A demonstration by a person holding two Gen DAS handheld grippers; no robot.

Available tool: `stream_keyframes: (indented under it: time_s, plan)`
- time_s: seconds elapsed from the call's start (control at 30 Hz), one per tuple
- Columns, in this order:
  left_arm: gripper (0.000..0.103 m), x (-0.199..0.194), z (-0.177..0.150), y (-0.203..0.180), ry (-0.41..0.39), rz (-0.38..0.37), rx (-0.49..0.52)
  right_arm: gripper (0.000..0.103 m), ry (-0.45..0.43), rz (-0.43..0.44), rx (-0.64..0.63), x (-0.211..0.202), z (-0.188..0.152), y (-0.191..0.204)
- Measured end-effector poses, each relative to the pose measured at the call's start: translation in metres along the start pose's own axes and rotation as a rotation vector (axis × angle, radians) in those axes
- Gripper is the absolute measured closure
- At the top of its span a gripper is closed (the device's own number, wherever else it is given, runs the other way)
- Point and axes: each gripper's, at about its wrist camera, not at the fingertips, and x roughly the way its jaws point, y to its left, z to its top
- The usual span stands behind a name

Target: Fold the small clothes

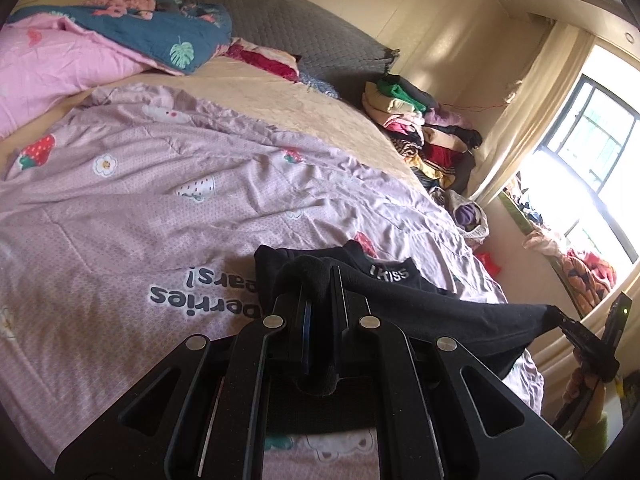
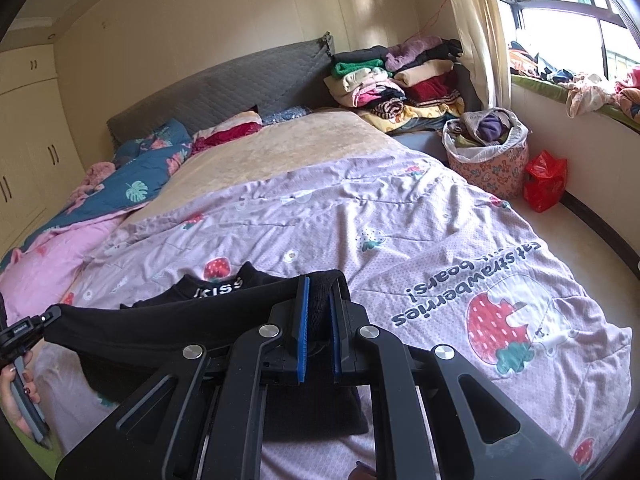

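Observation:
A small black garment (image 1: 440, 312) with white "KISS" lettering on its collar is stretched between both grippers just above a lilac strawberry-print quilt (image 1: 140, 200). My left gripper (image 1: 320, 280) is shut on a bunched corner of the black cloth. In the right wrist view the same black garment (image 2: 160, 324) runs off to the left, and my right gripper (image 2: 319, 300) is shut on its other corner between blue pads (image 2: 303, 320). The collar end lies on the quilt (image 2: 400, 220). The far side of the left wrist view shows the right gripper (image 1: 576, 330) pinching the cloth's end.
A pink and blue duvet (image 1: 80, 48) is heaped at the head of the bed by the grey headboard (image 2: 208, 96). Stacked clothes (image 2: 400, 80), a floral laundry basket (image 2: 488, 152) and a red bag (image 2: 544, 180) stand beside the bed under the window. A hand (image 2: 16, 396) holds the left tool.

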Motion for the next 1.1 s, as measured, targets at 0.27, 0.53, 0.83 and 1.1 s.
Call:
stream_keyframes:
  time_s: [0.27,0.53,0.83,1.1]
  plan:
    - [0.101,0.025,-0.001,0.003,0.019,0.043,-0.001,0.095,0.026,-0.012,-0.009,0.026,-0.003,0.0]
    - [0.099,0.042,-0.005,0.008,0.041,0.081,-0.019,0.081,0.069,-0.033,0.009,0.049,-0.013,-0.005]
    - [0.068,0.023,-0.006,0.006,-0.014,0.15,0.033,0.072,0.064,-0.01,-0.006,0.044,-0.029,-0.005]
    - [0.078,0.027,-0.034,-0.011,0.09,0.113,0.133,0.088,0.13,0.058,-0.124,0.043,-0.055,0.029]
